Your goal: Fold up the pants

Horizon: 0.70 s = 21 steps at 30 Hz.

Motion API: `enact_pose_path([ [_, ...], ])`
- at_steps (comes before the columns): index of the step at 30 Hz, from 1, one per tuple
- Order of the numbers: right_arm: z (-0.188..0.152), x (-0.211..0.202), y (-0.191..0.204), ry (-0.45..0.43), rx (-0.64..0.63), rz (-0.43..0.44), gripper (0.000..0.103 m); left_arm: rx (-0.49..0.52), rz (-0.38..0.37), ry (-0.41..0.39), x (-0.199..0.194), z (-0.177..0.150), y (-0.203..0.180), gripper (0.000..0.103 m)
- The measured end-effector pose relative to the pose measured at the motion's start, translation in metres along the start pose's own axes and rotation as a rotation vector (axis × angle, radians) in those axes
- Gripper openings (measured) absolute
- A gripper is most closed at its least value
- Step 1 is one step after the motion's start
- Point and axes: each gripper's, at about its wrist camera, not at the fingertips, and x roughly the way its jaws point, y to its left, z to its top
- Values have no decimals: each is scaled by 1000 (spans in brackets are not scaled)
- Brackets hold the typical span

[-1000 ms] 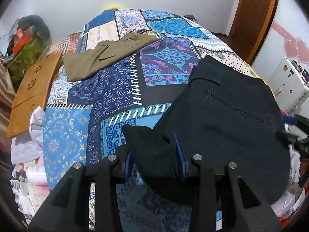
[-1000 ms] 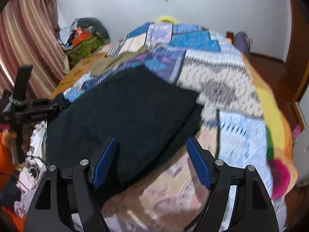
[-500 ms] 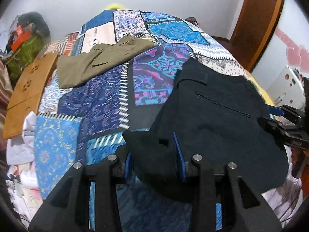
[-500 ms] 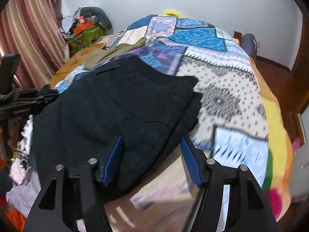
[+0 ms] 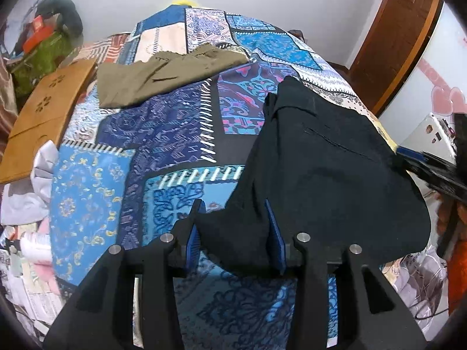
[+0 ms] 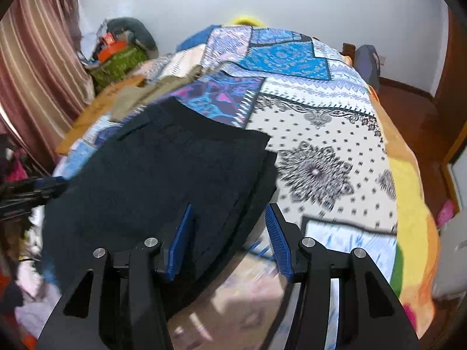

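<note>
Your black pants (image 5: 327, 157) lie at the near edge of the bed (image 5: 172, 134), doubled over at least once judging by the stacked edges, with more folding probably left. Your left gripper (image 5: 233, 230) is clamped on a bunched corner. Your right gripper (image 6: 227, 233) straddles the other corner, its 2 fingers apart.

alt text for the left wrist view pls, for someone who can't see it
The left gripper has black pants bunched between its blue jaws, over a patchwork bedspread. Olive pants lie farther up the bed, and the right gripper reaches in from the right edge.
</note>
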Motion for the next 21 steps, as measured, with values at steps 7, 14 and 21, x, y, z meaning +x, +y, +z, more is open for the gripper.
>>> enact_pose_path([
  [7,-34,-31,47,6,-65,85,52,-17,3,12,-13,-10,16,46],
  [14,-52,-14,45,60,-107,81,52,77,38,39,-19,-20,1,46],
  [21,-39,-7,27,56,-163,-21,52,127,58,64,-19,-27,-15,43],
])
